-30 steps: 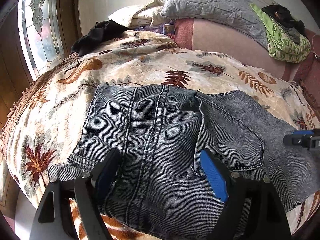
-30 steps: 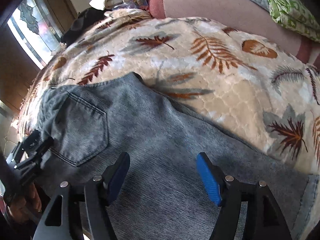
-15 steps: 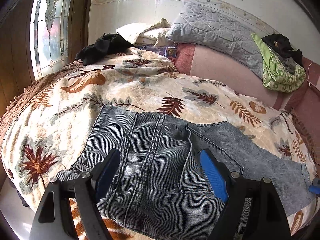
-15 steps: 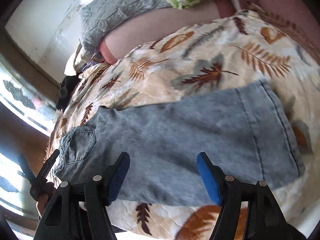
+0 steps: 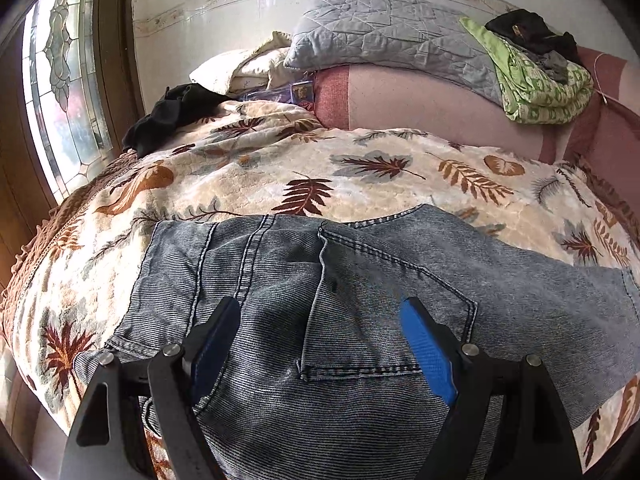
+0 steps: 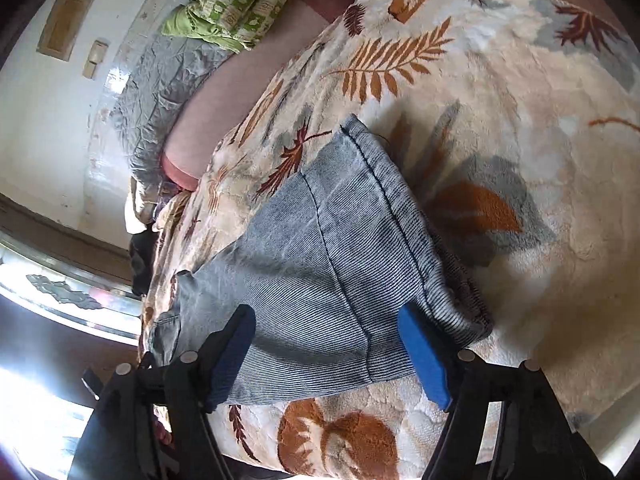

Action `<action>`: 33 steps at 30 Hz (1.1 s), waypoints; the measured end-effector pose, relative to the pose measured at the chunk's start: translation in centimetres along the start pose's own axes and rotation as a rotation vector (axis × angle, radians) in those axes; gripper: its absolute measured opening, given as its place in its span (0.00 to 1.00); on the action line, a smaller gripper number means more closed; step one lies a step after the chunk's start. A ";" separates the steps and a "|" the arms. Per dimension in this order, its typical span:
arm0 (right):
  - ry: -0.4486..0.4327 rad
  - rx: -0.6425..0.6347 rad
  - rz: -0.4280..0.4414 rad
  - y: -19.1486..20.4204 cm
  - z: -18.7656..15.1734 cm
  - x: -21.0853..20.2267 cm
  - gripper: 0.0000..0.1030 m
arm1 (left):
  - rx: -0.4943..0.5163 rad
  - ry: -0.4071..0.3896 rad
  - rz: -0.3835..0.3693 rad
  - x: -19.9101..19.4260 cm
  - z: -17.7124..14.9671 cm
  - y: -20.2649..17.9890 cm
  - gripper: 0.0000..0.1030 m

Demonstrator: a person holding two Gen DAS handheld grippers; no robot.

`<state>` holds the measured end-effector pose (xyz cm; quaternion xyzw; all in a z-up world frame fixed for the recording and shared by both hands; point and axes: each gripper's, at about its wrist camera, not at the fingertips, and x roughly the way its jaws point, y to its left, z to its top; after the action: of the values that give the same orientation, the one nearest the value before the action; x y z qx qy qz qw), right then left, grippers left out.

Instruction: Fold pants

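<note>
Grey-blue denim pants [image 5: 360, 312] lie flat on a leaf-patterned blanket [image 5: 280, 176], folded lengthwise, waist to the left and legs running right. My left gripper [image 5: 320, 344] is open and empty, just above the seat and back pocket [image 5: 384, 320]. In the right wrist view the leg end with its hem [image 6: 384, 208] lies under my right gripper [image 6: 324, 344], which is open and empty, its fingers straddling the cuff from the near edge.
At the bed's far side lie a grey quilted pillow [image 5: 392, 36], a green patterned cloth [image 5: 544, 84], a cream pillow [image 5: 240, 68] and a black garment [image 5: 172, 116]. A stained-glass window [image 5: 60, 92] is at the left. The bed edge runs close below both grippers.
My right gripper has swung from the seat along the leg to the hem end. My left gripper pulled back, then came closer over the seat again. Both stayed open.
</note>
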<state>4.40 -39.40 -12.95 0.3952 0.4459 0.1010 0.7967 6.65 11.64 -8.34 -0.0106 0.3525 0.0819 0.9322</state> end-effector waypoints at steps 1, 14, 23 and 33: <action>-0.019 0.004 0.037 0.2 0.2 -0.8 0.74 | 0.002 -0.003 0.005 -0.1 0.0 -0.1 0.80; -0.104 0.076 -0.010 0.1 -0.1 -3.5 0.75 | -0.059 0.053 -0.051 0.3 -0.1 0.9 0.80; -0.067 -0.001 -0.127 1.6 -0.6 -2.4 0.79 | -0.205 0.062 -0.054 0.1 0.0 3.9 0.80; 0.032 -0.079 -0.144 3.0 -2.2 1.4 0.78 | -0.180 0.121 0.059 0.9 -0.7 5.4 0.80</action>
<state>4.06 -35.47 -12.30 0.3290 0.4814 0.0671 0.8097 6.04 17.02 -9.27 -0.0891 0.3993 0.1397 0.9017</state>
